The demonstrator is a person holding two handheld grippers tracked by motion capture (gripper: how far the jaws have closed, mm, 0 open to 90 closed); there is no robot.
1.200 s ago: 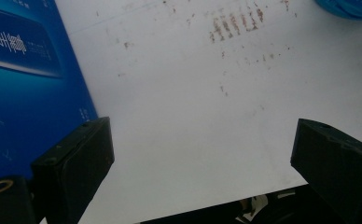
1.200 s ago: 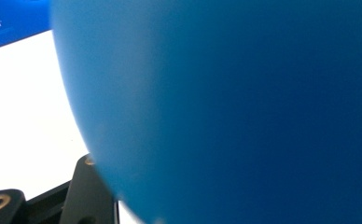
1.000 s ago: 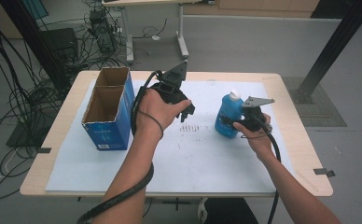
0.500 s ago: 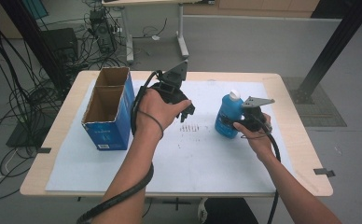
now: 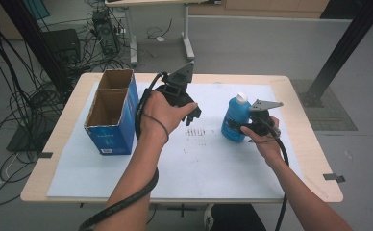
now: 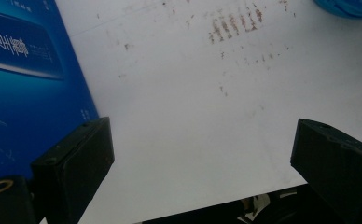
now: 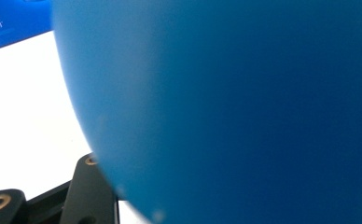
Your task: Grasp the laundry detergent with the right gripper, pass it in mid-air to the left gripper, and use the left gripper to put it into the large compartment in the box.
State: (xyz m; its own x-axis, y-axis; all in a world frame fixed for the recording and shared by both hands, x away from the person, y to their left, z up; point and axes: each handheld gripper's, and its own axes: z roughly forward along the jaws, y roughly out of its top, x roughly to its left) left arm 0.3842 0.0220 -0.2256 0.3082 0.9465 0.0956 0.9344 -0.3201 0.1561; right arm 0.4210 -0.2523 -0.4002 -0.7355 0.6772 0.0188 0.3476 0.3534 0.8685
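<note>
A blue bottle with a white cap stands upright on the white sheet, right of centre. My right gripper comes in from the right and is shut on the bottle's lower body. In the right gripper view the bottle looms very close, with one black finger beside it. My left gripper hovers over the middle of the sheet, just right of the blue cardboard box. In the left gripper view, the left gripper is open wide with nothing between its jaws.
The blue box is open on top with two compartments and stands at the sheet's left side. Faint brown marks dot the sheet between the grippers. The wooden table ends just past the sheet; cables and a desk frame lie on the floor behind.
</note>
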